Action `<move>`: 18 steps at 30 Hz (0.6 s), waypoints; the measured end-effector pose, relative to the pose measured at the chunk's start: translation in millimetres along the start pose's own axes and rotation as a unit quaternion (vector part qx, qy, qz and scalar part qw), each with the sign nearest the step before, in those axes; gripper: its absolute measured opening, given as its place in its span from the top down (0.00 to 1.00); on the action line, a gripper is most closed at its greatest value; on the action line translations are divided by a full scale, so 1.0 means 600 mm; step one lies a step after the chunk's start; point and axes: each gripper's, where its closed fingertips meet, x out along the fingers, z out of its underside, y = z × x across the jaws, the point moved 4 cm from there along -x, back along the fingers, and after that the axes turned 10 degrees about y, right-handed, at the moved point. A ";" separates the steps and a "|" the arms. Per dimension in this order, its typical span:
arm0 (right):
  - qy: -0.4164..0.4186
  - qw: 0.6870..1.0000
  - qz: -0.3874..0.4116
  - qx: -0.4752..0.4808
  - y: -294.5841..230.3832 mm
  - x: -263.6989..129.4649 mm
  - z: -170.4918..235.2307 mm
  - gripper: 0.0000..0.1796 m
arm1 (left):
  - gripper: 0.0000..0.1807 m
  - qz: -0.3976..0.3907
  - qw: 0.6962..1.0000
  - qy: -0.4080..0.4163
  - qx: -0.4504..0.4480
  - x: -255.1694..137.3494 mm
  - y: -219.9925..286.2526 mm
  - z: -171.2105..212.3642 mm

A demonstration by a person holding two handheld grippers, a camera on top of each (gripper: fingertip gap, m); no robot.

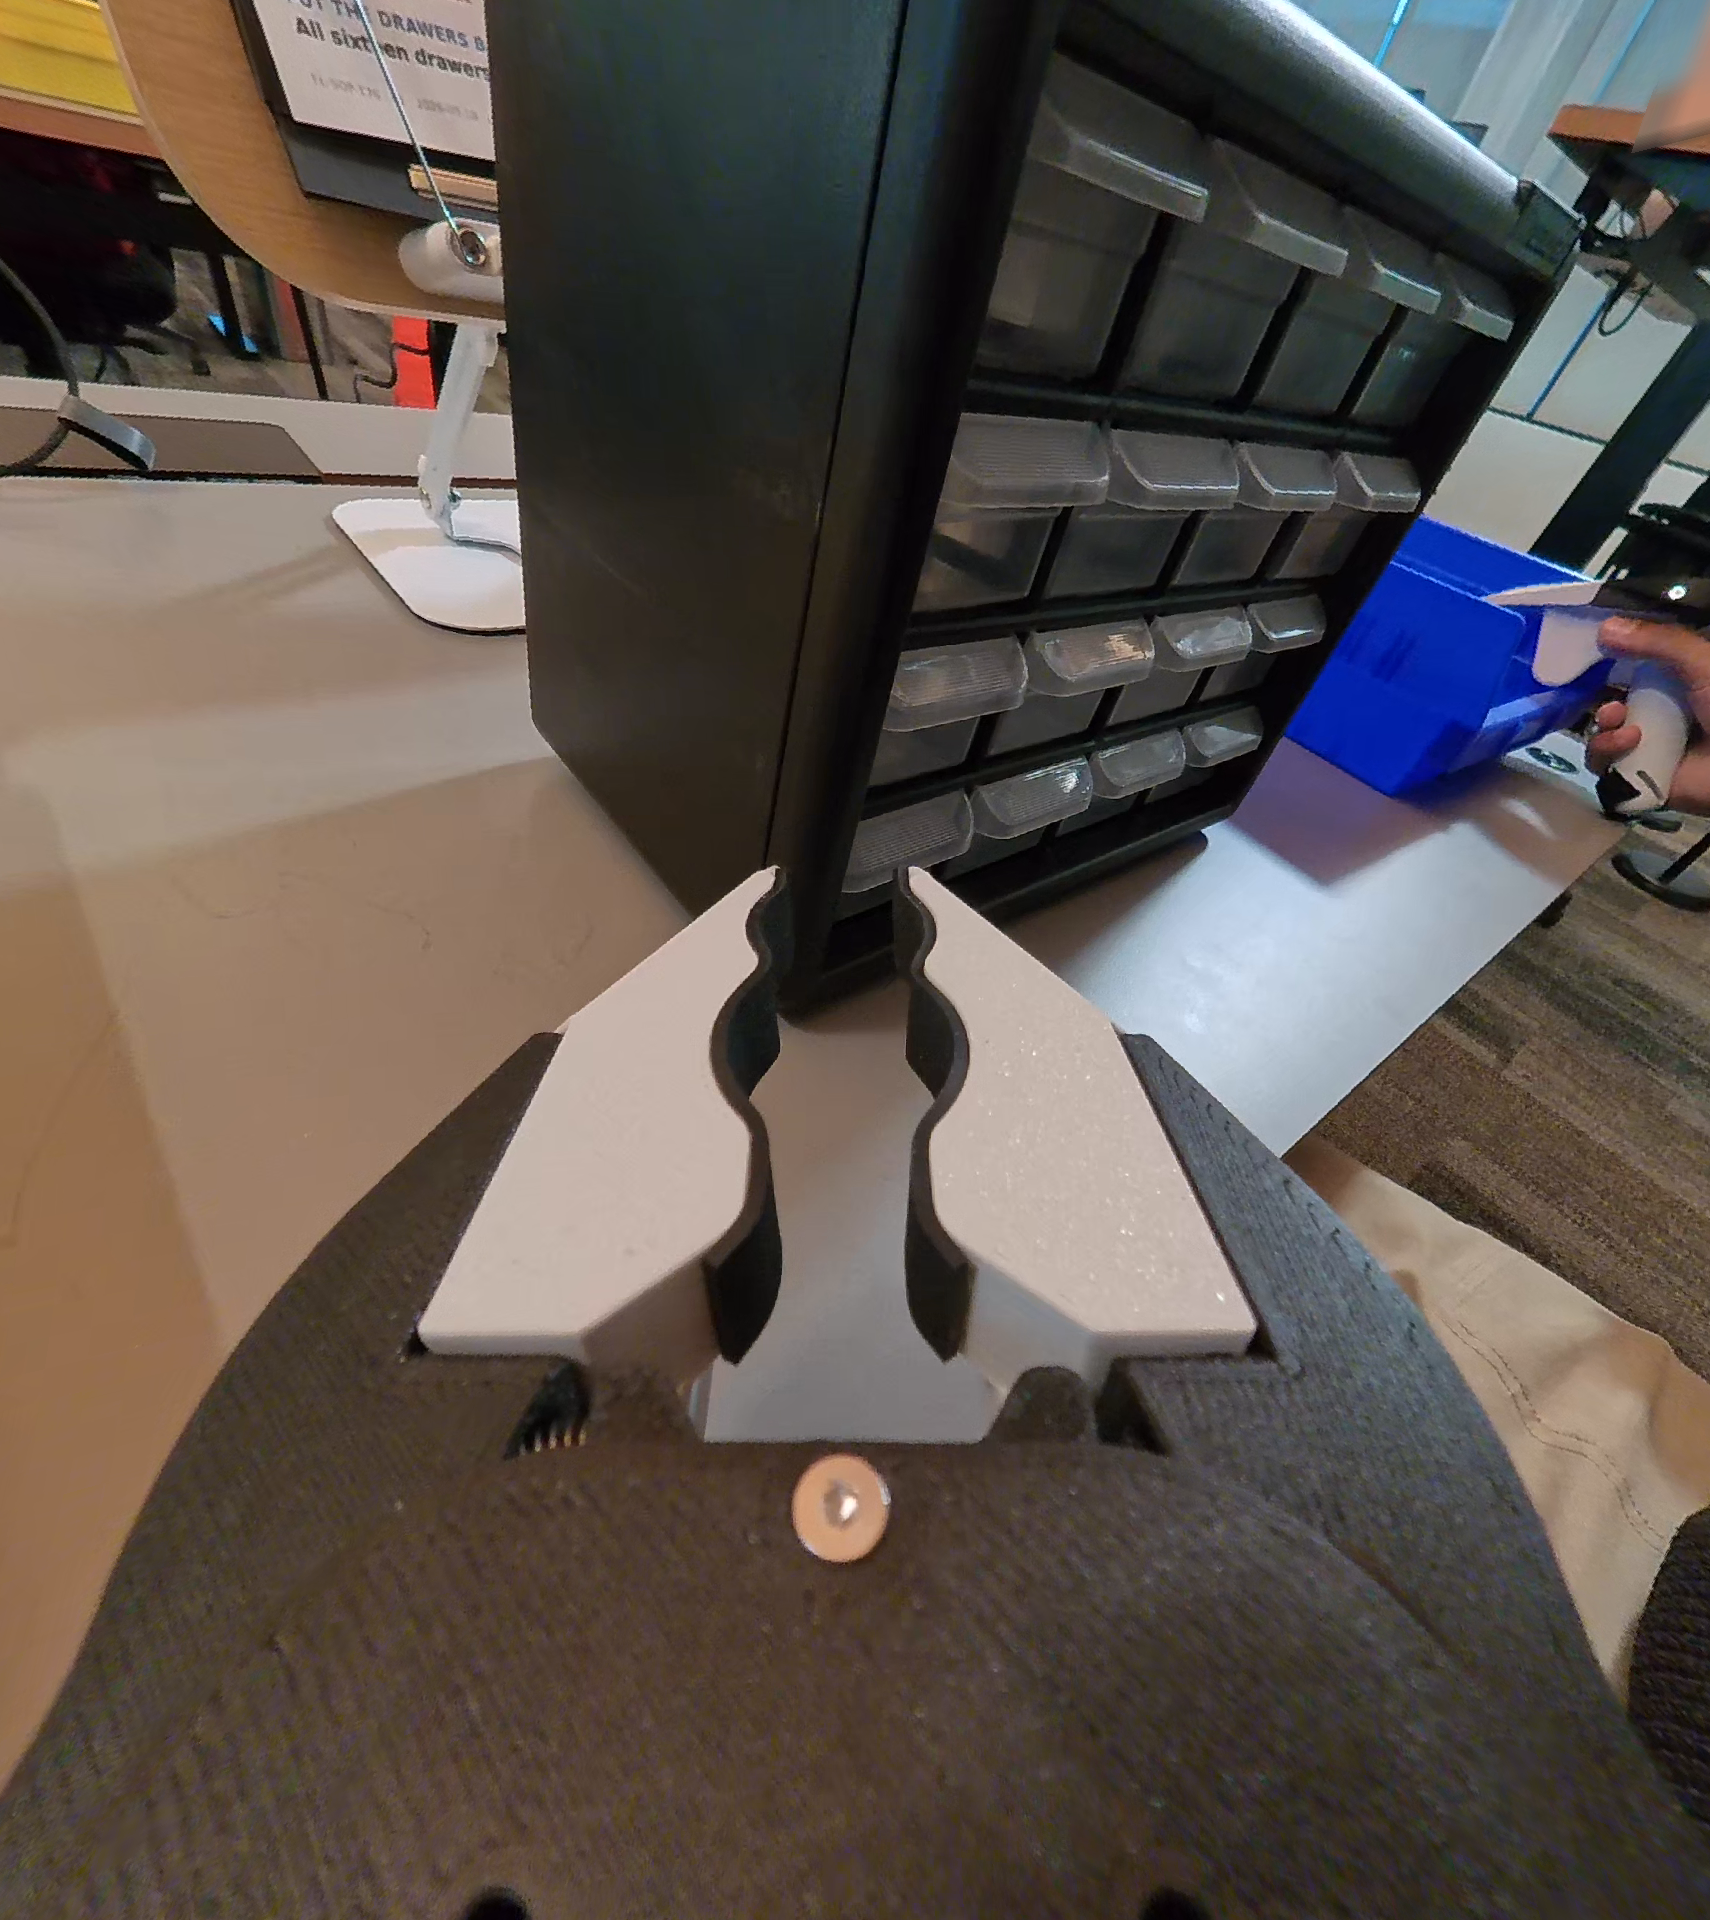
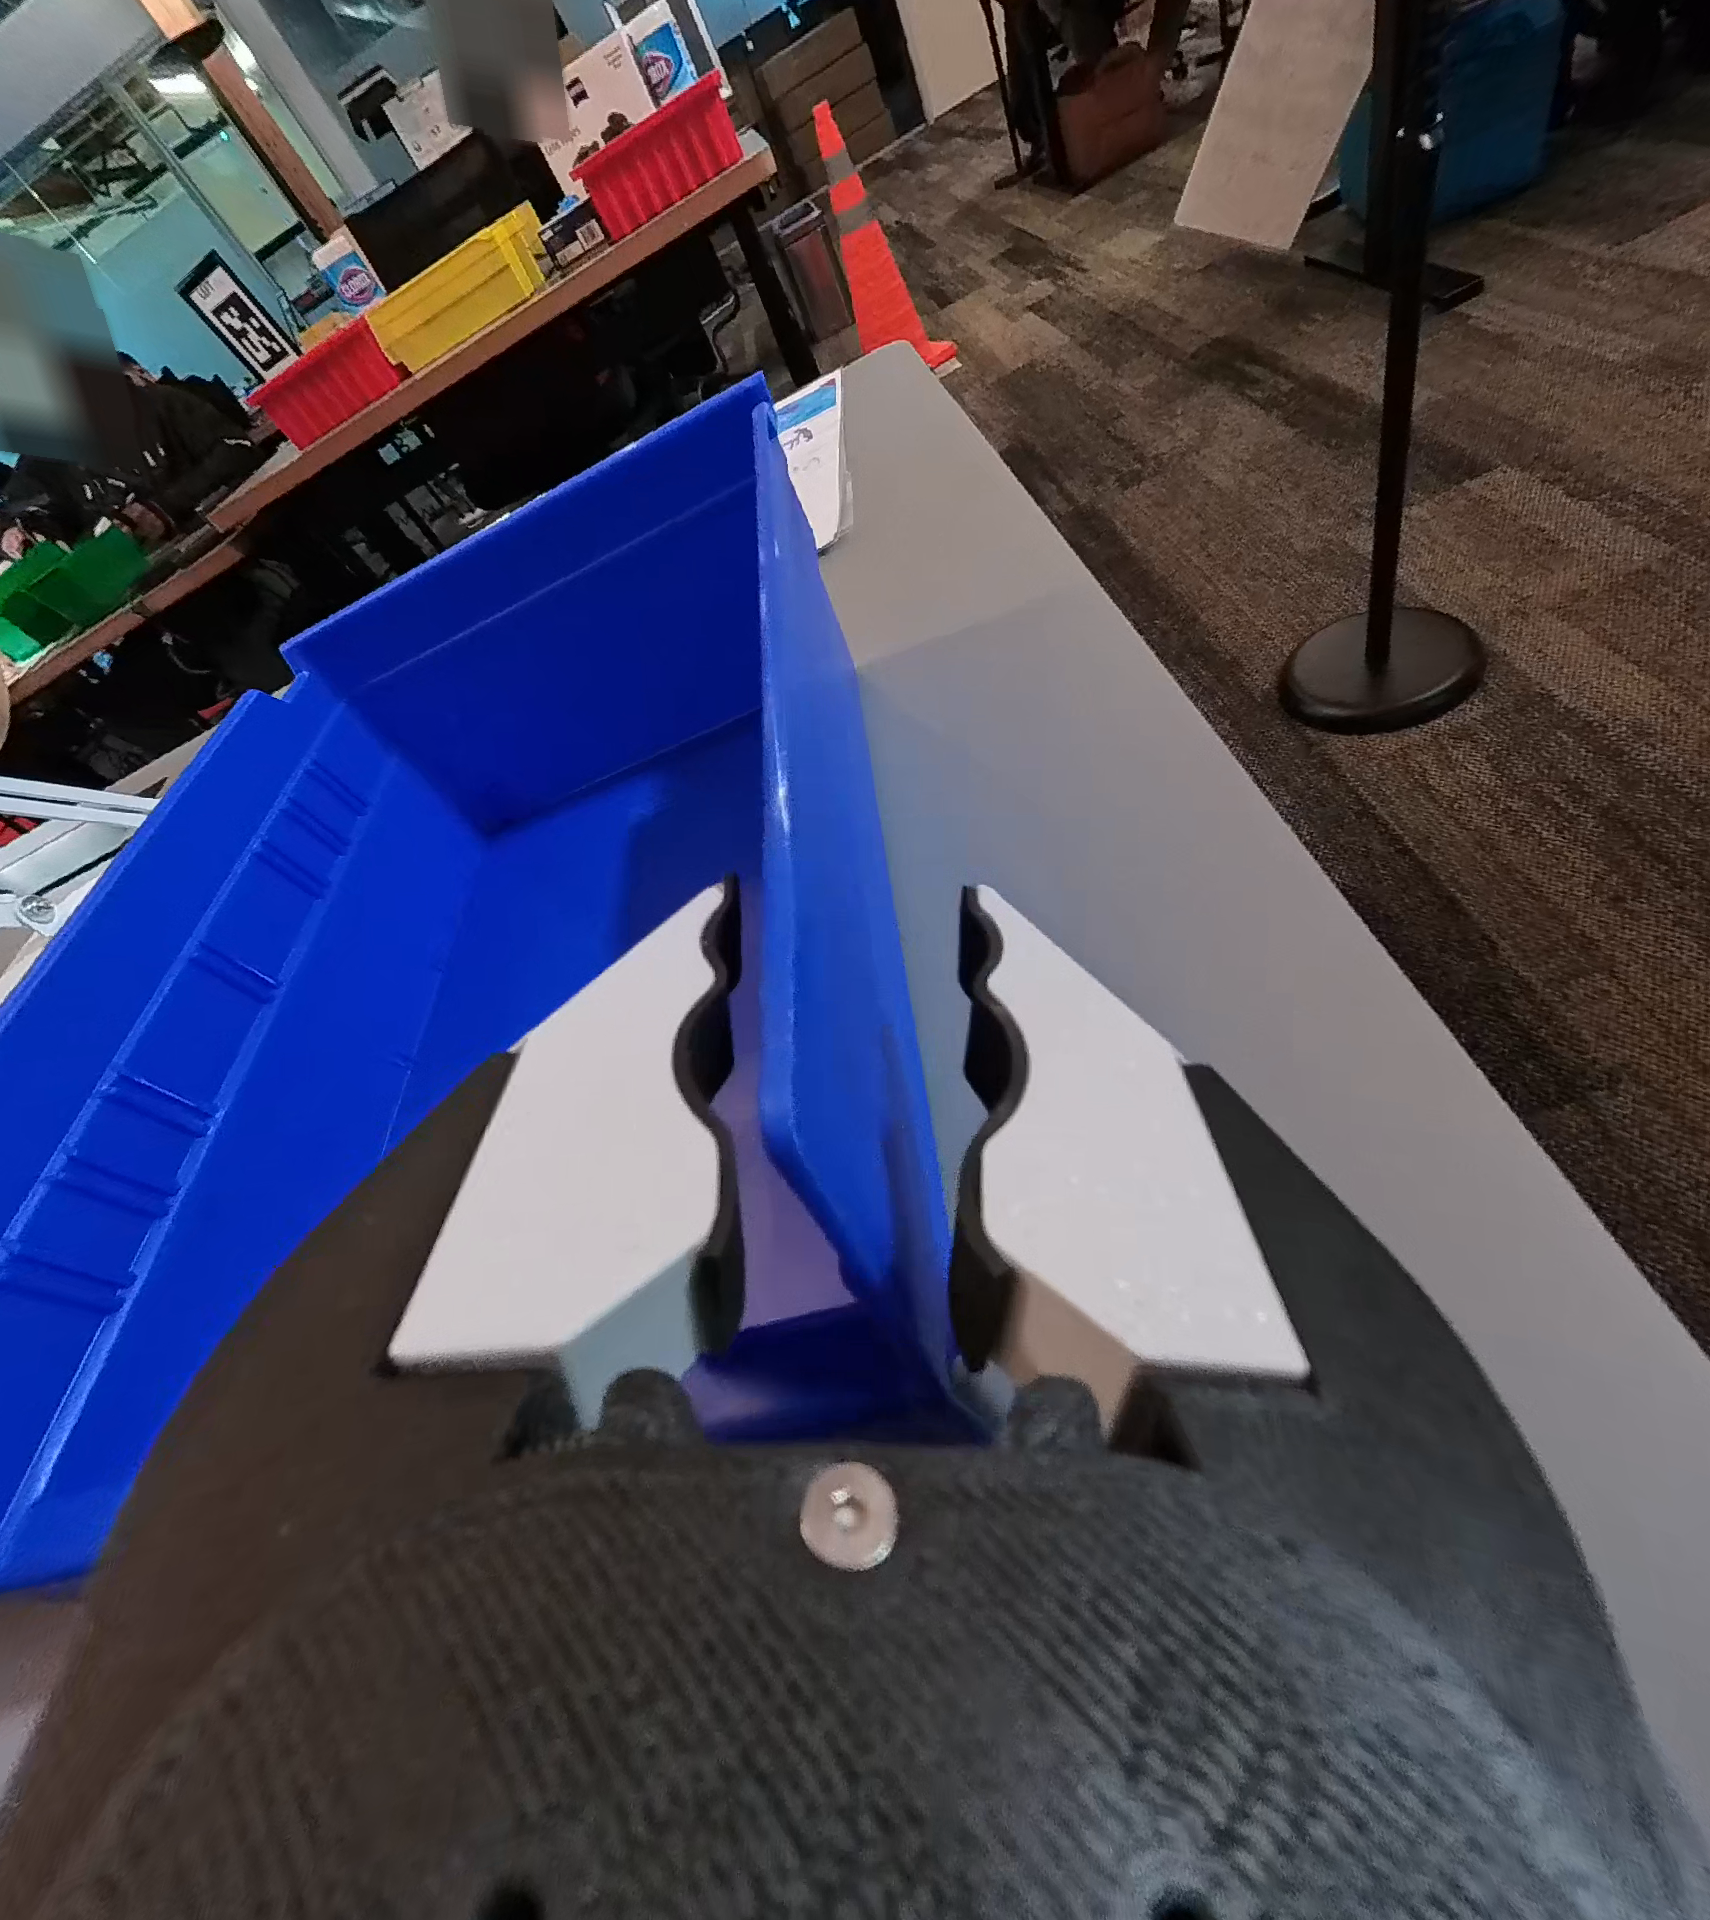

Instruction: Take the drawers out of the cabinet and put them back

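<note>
Fingers of the left gripper (image 1: 838,883) straddle the black cabinet (image 1: 695,468)'s front corner edge, parted, gripping nothing I can confirm, so brace it squarely while the right gripper (image 2: 846,894), spread about the blue bin (image 2: 518,675)'s wall, frees itself for the seated clear drawers (image 1: 1027,488).
</note>
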 end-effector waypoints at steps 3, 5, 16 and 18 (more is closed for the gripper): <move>-0.013 1.000 -0.002 -0.002 -0.001 0.001 0.005 0.75 | 0.91 0.000 1.000 0.001 0.000 0.000 0.000 -0.001; -0.015 1.000 -0.003 -0.001 -0.001 0.001 0.005 0.74 | 0.91 -0.001 1.000 0.000 0.000 0.000 0.000 0.000; -0.011 0.999 -0.020 0.023 -0.005 0.000 0.005 0.86 | 0.91 0.000 1.000 0.000 0.001 0.000 0.000 0.000; -0.008 0.999 -0.022 0.027 -0.006 0.000 0.005 0.89 | 0.91 0.000 1.000 0.000 0.001 0.000 0.000 0.000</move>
